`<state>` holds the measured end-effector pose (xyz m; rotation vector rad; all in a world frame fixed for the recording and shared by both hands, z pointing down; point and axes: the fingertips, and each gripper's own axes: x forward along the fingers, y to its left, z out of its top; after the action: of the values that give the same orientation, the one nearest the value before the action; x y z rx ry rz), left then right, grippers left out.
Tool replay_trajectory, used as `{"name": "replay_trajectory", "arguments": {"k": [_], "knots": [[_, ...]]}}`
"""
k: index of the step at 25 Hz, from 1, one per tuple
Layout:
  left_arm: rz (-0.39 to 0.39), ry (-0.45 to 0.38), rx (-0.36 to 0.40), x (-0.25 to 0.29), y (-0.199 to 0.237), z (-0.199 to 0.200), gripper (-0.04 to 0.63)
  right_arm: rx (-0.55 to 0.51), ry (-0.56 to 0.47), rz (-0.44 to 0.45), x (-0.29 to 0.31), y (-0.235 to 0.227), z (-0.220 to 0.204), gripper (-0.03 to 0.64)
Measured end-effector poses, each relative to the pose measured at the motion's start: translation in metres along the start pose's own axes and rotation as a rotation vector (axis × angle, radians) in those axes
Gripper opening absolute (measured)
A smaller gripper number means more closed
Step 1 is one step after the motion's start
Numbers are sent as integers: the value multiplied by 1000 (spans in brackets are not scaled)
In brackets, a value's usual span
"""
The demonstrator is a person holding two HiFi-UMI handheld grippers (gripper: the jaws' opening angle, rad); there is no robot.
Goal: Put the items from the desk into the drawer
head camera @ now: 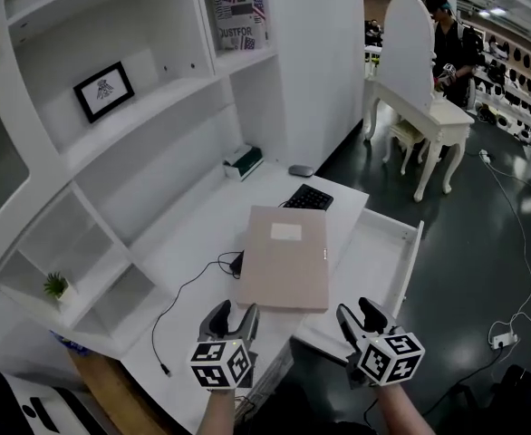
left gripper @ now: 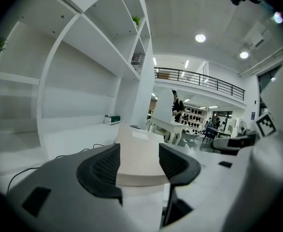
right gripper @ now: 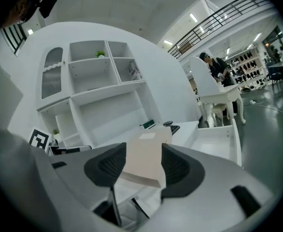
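Note:
A flat beige folder (head camera: 284,256) with a white label lies on the white desk (head camera: 193,252), its near edge jutting past the desk front. The white drawer (head camera: 374,261) stands pulled out to the right of it, with nothing visible inside. My left gripper (head camera: 232,319) hovers open just short of the folder's near left corner; the folder (left gripper: 139,156) shows between its jaws. My right gripper (head camera: 362,316) is open over the drawer's near end, with the folder (right gripper: 146,158) ahead between its jaws.
A black keyboard (head camera: 309,197), a grey mouse (head camera: 301,170) and a green-and-white box (head camera: 244,160) sit at the desk's far end. A black cable (head camera: 179,297) trails across the desk. White shelves (head camera: 111,107) rise on the left. A white dressing table (head camera: 419,98) and a person stand beyond.

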<state>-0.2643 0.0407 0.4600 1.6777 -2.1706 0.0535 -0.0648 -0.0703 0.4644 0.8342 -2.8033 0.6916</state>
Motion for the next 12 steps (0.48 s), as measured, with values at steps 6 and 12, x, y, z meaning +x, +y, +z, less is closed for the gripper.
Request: {"name": "replay_trajectory", "arguments": {"k": [6, 12], "knots": [[-19, 9, -5, 23, 20, 8, 227, 5, 0, -41, 24, 0, 1, 215], [-25, 23, 2, 46, 30, 14, 227, -6, 10, -65, 43, -7, 3, 216]]}}
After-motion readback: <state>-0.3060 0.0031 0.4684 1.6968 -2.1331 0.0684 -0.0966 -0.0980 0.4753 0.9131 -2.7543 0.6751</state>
